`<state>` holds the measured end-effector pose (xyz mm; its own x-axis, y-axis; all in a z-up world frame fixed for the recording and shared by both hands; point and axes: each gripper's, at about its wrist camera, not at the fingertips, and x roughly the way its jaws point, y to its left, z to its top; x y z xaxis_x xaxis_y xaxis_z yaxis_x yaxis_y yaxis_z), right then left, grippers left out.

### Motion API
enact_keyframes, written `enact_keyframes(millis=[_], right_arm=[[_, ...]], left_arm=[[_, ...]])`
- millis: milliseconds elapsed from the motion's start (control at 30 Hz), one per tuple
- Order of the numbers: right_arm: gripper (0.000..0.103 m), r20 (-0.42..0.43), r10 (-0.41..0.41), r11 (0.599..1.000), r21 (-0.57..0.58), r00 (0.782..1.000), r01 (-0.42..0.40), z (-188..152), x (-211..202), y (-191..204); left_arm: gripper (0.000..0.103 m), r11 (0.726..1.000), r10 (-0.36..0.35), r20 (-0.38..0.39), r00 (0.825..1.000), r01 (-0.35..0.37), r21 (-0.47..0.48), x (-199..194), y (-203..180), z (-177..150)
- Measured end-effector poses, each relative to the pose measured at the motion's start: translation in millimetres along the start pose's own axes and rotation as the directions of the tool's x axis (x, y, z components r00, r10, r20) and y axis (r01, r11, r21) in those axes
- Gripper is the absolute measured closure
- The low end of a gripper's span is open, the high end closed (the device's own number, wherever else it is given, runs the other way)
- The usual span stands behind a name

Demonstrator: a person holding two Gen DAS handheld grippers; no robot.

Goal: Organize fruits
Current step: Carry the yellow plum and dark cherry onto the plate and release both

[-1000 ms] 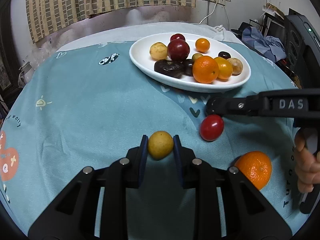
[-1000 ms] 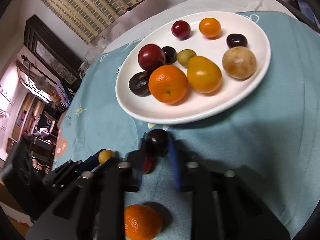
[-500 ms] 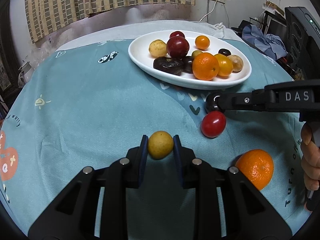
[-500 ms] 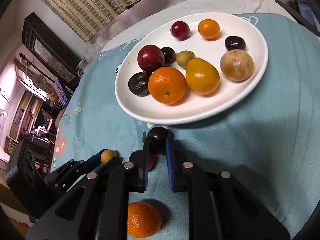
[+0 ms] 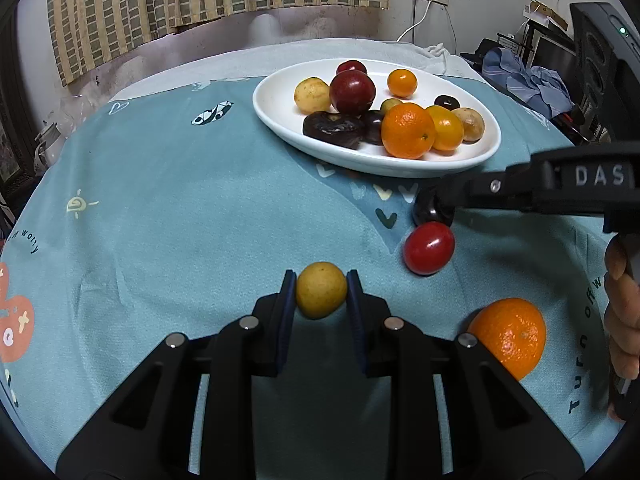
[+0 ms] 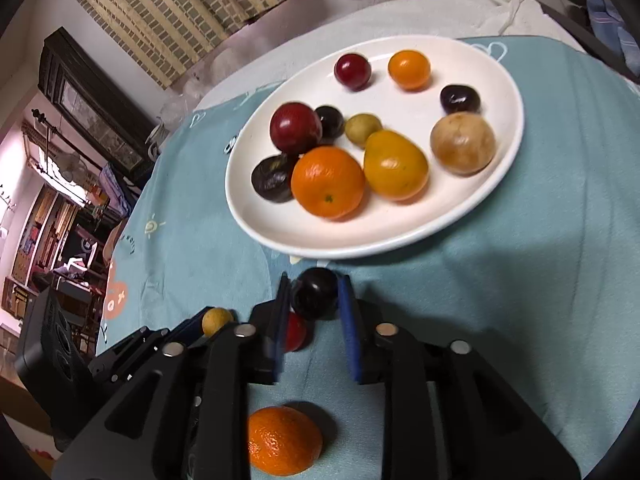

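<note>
Left wrist: fingers (image 5: 321, 294) around yellow fruit (image 5: 321, 289)

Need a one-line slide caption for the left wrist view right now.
Left gripper clamps a yellow fruit above the teal cloth; white plate of fruit beyond.

Both tongs (image 5: 321, 289) (image 6: 314, 294) (left, right) clamped.

Left gripper (image 5: 321, 289) clamps a yellow fruit (image 5: 321, 289); red fruit (image 5: 429, 247) lies near
</note>
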<state>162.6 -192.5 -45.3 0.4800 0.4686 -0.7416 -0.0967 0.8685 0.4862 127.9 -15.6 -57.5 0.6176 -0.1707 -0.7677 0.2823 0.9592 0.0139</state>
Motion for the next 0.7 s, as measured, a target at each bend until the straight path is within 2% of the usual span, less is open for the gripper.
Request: enact_keyframes(millis=[33,167,300,367,433,533,633,700], right_arm=[[0.055,0.002,-0.012,1.000,-0.007,1.000,0.012,0,0,1],[0.053,0.023,-0.031,0.999,-0.022,0.999,0.032,2,5,7],[0.053,-0.023,-0.057,0.997,-0.043,0.998,0.056,-2,21,11],[0.059,-0.008,-0.060,0.997,-0.054,0.998,0.059,-5,22,10],[0.074,-0.014,-0.035,0.998,-0.043,0.999,0.035,-5,21,8],[0.074,-0.002,-0.023,0.999,-0.031,1.000,0.023,-8,16,3],[0.074,0.044,0.013,0.999,-0.030,0.999,-0.012,-8,-8,1],[0.074,0.115,0.028,0.998,-0.056,0.993,-0.022,-4,-36,5]], left_arm=[[0.077,1.000,0.000,0.000,1.000,0.000,0.000,0,0,0],[0.077,1.000,-0.001,-0.001,1.000,0.001,0.005,1,-1,0],[0.077,1.000,-0.001,-0.002,1.000,0.001,0.008,2,-1,0],[0.077,1.000,-0.004,-0.003,1.000,0.004,0.007,3,-1,-1],[0.077,1.000,-0.004,-0.003,1.000,0.004,0.007,3,-1,0],[0.077,1.000,-0.005,0.000,1.000,0.005,0.004,2,-1,-1],[0.077,1.000,-0.001,0.031,1.000,0.001,0.003,-5,-2,1],[0.077,1.000,-0.010,0.060,0.998,0.010,-0.010,-14,-2,9]])
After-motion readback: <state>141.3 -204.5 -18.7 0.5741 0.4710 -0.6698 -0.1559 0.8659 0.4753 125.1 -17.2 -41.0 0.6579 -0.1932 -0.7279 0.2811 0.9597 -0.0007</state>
